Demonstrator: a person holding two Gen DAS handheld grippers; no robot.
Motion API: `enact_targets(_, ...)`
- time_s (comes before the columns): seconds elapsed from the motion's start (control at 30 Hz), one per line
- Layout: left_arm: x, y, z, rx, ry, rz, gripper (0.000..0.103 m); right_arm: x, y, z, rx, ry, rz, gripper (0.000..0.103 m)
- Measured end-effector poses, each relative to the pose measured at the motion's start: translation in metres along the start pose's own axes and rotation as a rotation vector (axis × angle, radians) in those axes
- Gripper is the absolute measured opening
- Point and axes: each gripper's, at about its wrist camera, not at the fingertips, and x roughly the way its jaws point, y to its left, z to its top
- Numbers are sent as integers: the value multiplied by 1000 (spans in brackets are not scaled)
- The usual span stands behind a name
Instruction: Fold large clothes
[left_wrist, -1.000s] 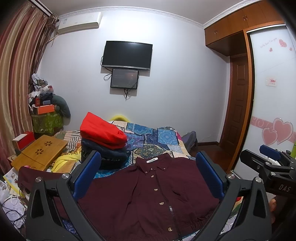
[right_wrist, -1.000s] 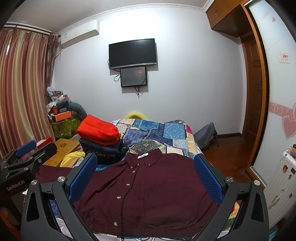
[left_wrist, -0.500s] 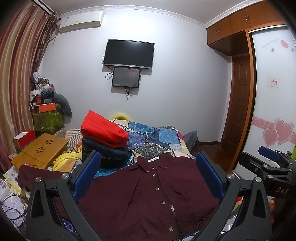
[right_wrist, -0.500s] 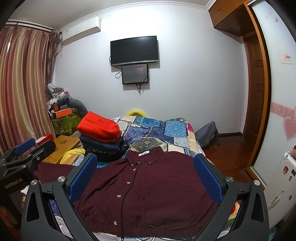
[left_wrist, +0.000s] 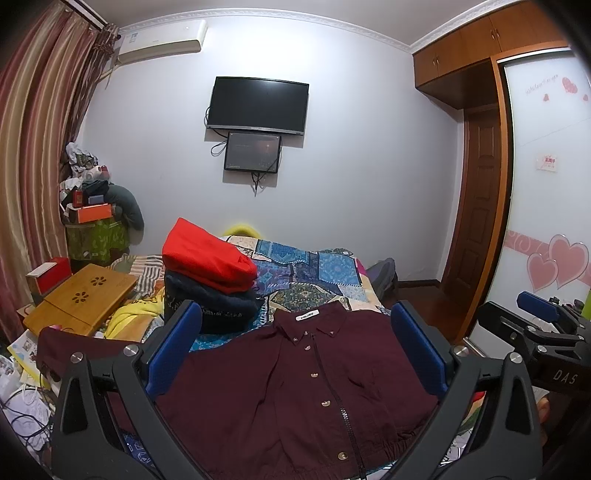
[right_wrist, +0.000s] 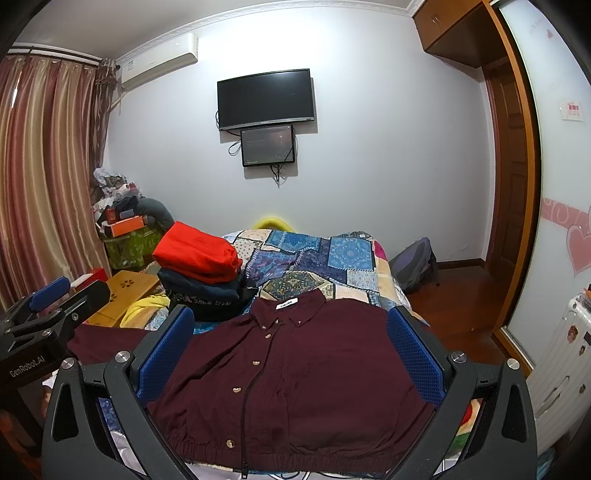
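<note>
A dark maroon button-up jacket (left_wrist: 295, 384) (right_wrist: 295, 369) lies flat, front up, on the near end of the bed, collar toward the far wall and elastic hem toward me. One sleeve (left_wrist: 77, 345) stretches out to the left. My left gripper (left_wrist: 295, 350) hovers open above the jacket, blue pads wide apart, holding nothing. My right gripper (right_wrist: 291, 350) is open too, over the same jacket. Each gripper shows at the edge of the other's view: the right gripper (left_wrist: 535, 325) and the left gripper (right_wrist: 48, 299).
A folded red garment (left_wrist: 207, 258) sits on a dark navy one (left_wrist: 214, 302) at the bed's left, on a patchwork quilt (left_wrist: 314, 269). A wooden lap table (left_wrist: 81, 299) and clutter lie left. A backpack (right_wrist: 413, 266), wooden floor and door are right.
Both views have shifted slightly, tilting a little so the jacket sits marginally lower in frame. The jacket has not moved and both grippers stay open.
</note>
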Motion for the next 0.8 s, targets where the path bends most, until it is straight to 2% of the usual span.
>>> enact_targets(0.8,7,5,-3,-12,21,9,103,10,-2,0,7,20,-1,103)
